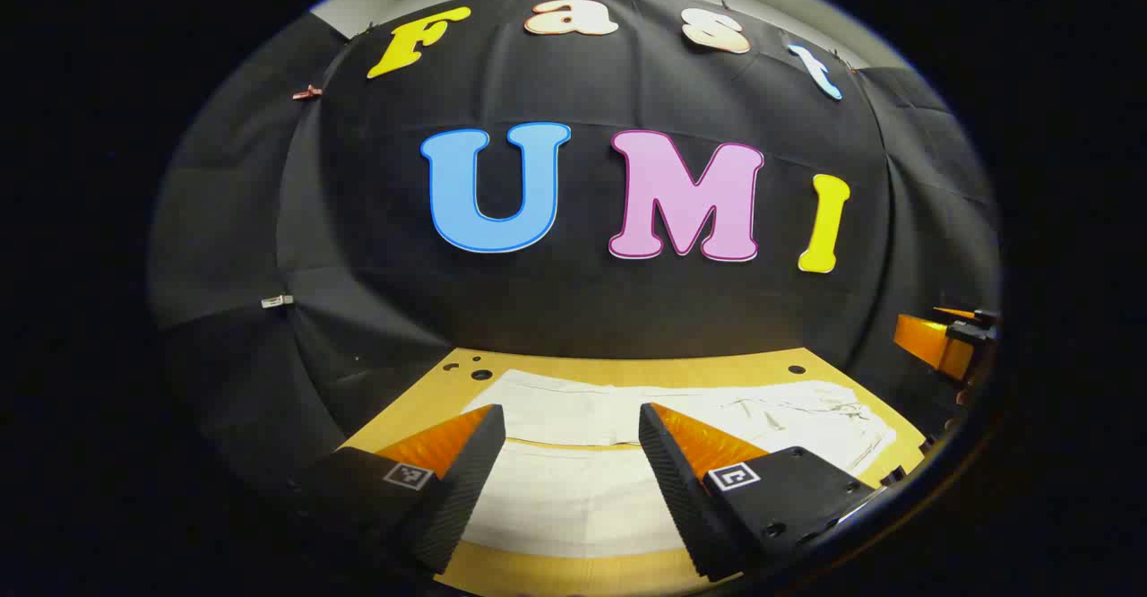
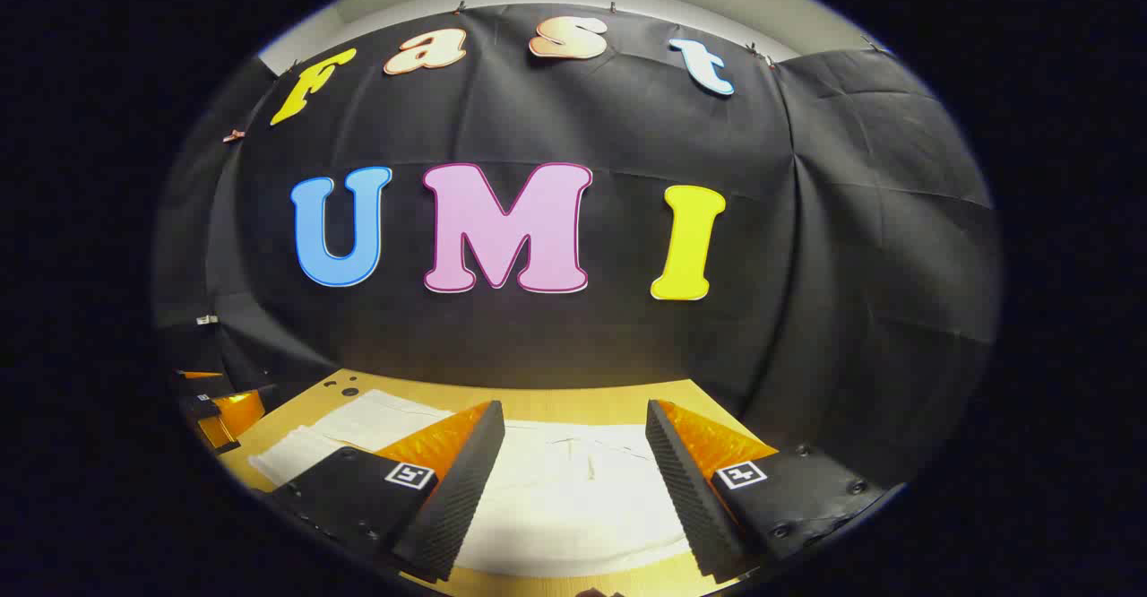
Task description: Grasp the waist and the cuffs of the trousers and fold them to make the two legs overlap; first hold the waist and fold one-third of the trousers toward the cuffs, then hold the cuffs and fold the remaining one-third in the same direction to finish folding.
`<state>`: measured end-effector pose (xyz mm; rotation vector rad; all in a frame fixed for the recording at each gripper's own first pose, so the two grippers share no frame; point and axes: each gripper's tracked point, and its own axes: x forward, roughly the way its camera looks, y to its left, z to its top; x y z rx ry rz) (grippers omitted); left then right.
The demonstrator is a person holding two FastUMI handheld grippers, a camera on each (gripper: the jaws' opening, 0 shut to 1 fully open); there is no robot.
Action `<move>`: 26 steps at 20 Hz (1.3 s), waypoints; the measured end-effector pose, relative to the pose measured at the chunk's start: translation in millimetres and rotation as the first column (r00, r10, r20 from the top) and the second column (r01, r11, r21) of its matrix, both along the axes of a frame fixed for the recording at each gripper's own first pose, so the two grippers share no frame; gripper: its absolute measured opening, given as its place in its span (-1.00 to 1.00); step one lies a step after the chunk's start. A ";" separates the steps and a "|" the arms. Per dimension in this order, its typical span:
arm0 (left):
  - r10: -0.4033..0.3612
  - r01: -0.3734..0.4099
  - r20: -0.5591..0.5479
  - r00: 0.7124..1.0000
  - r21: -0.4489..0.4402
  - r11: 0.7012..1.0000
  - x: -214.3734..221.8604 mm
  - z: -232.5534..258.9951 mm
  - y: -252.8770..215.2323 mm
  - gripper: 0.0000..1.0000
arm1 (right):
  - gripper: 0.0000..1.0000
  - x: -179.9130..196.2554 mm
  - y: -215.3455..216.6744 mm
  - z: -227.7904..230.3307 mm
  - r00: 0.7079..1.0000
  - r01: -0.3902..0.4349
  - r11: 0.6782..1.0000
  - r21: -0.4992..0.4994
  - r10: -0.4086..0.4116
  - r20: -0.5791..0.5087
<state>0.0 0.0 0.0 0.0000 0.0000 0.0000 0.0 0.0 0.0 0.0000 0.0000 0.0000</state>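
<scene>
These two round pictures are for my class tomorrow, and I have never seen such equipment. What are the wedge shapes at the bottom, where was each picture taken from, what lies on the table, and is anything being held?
Each picture comes from a camera riding on a hand-held two-finger gripper, looking forward along its fingers. The wedges in the left gripper view belong to the left gripper; those in the right gripper view belong to the right gripper. Both stand open above the table, holding nothing. On the wooden table lie pale trousers, spread flat and not yet folded. The right gripper looks down on their waist end. Behind hangs the booth's black cloth wall.
</scene>
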 end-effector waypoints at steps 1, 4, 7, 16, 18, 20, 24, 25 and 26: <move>0.000 0.000 0.006 1.000 0.007 1.000 2.8 2.8 0.0 0.91 | 0.94 4.2 -1.4 -1.0 1.000 0.005 1.000 0.005 -0.005 -0.002; 0.002 -0.002 0.009 1.000 0.017 1.000 9.0 3.5 -0.1 0.91 | 0.94 10.0 -2.0 -7.2 1.000 0.009 1.000 0.023 -0.008 -0.027; 0.001 -0.001 -0.003 1.000 0.016 1.000 12.8 -1.4 0.9 0.91 | 0.96 12.1 4.5 -0.1 1.000 -0.020 0.999 0.039 0.020 -0.011; 0.012 -0.011 -0.002 1.000 0.050 0.999 13.0 -4.7 6.8 0.91 | 0.94 20.0 15.4 2.0 0.998 -0.065 0.998 -0.008 0.065 0.013; 0.009 -0.010 0.008 1.000 0.059 0.998 12.9 -0.8 5.3 0.91 | 0.95 23.1 13.2 2.5 0.998 -0.066 0.998 -0.014 0.066 0.011; 0.008 -0.008 0.006 1.000 0.056 0.998 12.2 -0.2 4.1 0.86 | 0.95 25.9 9.9 5.5 0.998 -0.068 0.997 -0.024 0.069 0.015; 0.016 -0.016 0.000 1.000 0.039 0.999 14.1 -1.5 0.3 0.90 | 0.95 30.4 -9.5 3.9 0.995 -0.093 0.989 -0.111 0.096 0.020; 0.007 -0.007 -0.002 1.000 0.028 1.000 13.9 -0.3 -3.9 0.90 | 0.95 32.2 -17.5 -0.2 0.994 -0.107 0.984 -0.139 0.110 0.014; 0.003 -0.003 -0.006 1.000 0.034 0.999 14.5 -1.2 -7.1 0.90 | 0.96 33.9 -29.4 -4.1 0.994 -0.104 0.980 -0.171 0.107 0.006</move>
